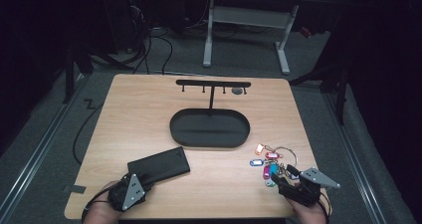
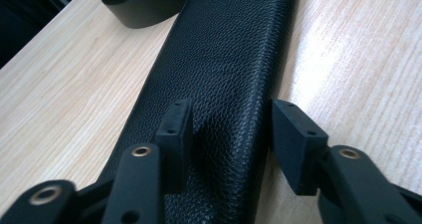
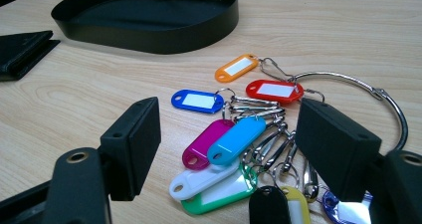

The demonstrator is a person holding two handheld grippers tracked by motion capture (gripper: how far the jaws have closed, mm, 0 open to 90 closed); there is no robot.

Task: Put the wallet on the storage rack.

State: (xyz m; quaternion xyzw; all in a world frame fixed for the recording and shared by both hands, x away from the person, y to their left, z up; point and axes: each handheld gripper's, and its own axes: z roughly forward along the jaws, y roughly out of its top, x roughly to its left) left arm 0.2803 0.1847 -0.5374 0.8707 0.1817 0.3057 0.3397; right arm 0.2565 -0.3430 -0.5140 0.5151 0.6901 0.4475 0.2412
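A black grained leather wallet [image 1: 159, 167] lies flat on the wooden table at front left. My left gripper [image 1: 144, 182] is at its near end. In the left gripper view the wallet [image 2: 229, 50] runs away between the jaws of the left gripper [image 2: 231, 129]; one pad hovers over its top face and the other stands beside its right edge, with no clear squeeze. A bunch of coloured key tags [image 1: 271, 162] on a metal ring lies at front right. My right gripper [image 1: 282, 175] is just behind it. Seen from the right gripper [image 3: 231, 122], the tags [image 3: 234, 139] lie between wide-open jaws, untouched.
A black oval tray [image 1: 209, 129] sits mid-table, with a T-shaped hook stand [image 1: 213, 83] rising behind it. The tray wall [image 3: 164, 40] lies beyond the tags, and the wallet corner [image 3: 22, 52] at far left. A desk frame stands on the floor beyond the table.
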